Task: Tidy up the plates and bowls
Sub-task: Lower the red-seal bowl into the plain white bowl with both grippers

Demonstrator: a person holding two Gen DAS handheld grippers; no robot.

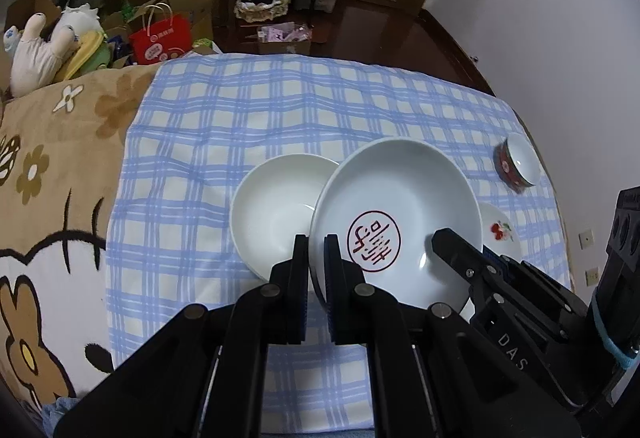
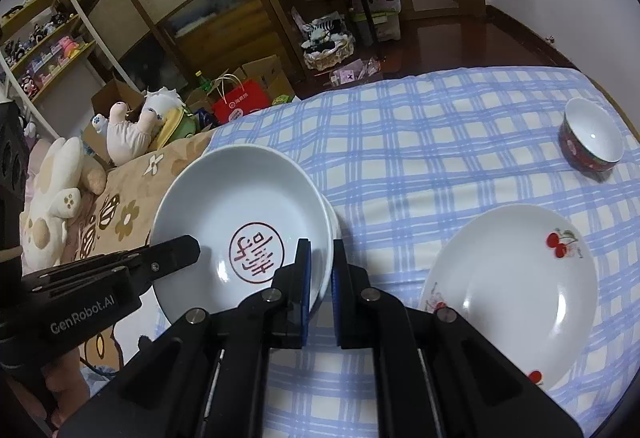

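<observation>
While both claws grip the same dish, the left claw [image 1: 317,250] is clamped on the near-left rim of the stamped plate [image 1: 400,214], one finger inside the rim and one outside. The right claw [image 2: 321,258] is clamped on the opposite, right-hand rim of that same plate [image 2: 240,222], again with a finger on each side of the edge. Each claw appears in the other's view: the right one reaches in from the right edge of the left wrist view [image 1: 452,242], and the left one from the left edge of the right wrist view [image 2: 176,252].

The stamped plate is pale, with a red circular seal on its floor. It sits partly over a plain white bowl [image 1: 272,214], covering the bowl's right side; whether the two touch cannot be told. Both are above a blue-checked cloth [image 1: 248,110] spread on a bed.

A cherry-patterned plate [image 2: 516,286] lies flat on the cloth to the right of the stamped plate, apart from it. A small red-sided bowl [image 2: 590,136] stands upright near the far right edge of the cloth, well apart from the others.

A floral brown blanket [image 1: 52,142] borders the cloth on the left.
</observation>
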